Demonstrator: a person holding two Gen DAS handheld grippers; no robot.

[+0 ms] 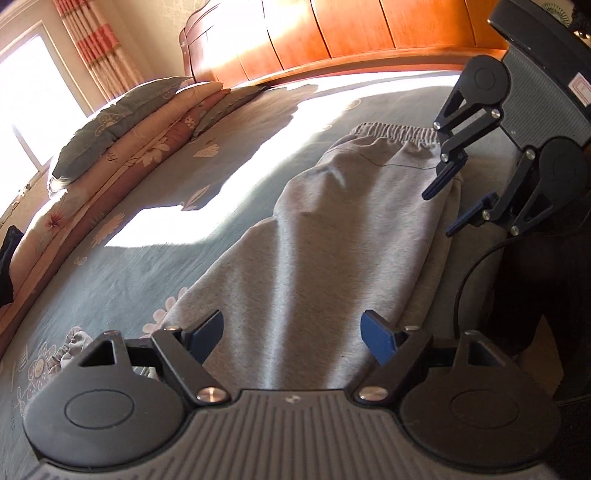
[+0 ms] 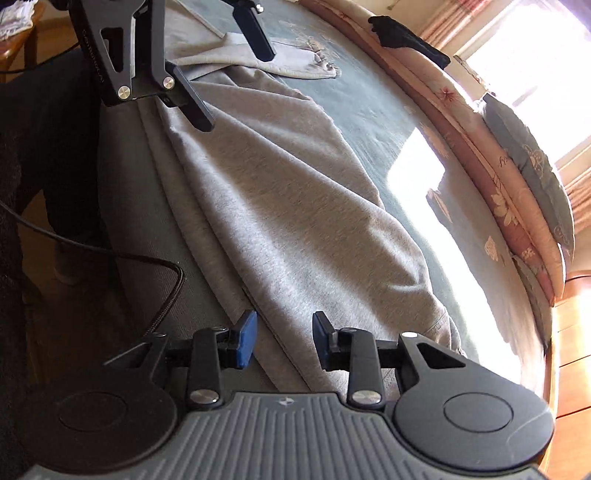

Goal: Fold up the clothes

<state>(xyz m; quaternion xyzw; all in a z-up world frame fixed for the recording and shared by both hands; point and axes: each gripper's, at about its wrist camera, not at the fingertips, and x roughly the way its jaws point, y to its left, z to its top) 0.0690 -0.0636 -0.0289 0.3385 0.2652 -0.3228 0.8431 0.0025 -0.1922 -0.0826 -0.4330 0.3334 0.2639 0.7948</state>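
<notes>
Black left gripper (image 1: 293,338) and right gripper (image 2: 283,339): blue pads, silver screws, ribbed grey bodies (braided black cable).

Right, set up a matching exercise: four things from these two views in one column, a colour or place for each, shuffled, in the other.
Things:
1. sweatpants
2. bedspread
3. headboard
4. pillows

Descriptions:
A. orange wood
B. blue-green with pale flowers
C. stacked at the far edge of the bed
D. grey, laid out flat

Pairs: 1-D, 2-B, 3-A, 4-C
</notes>
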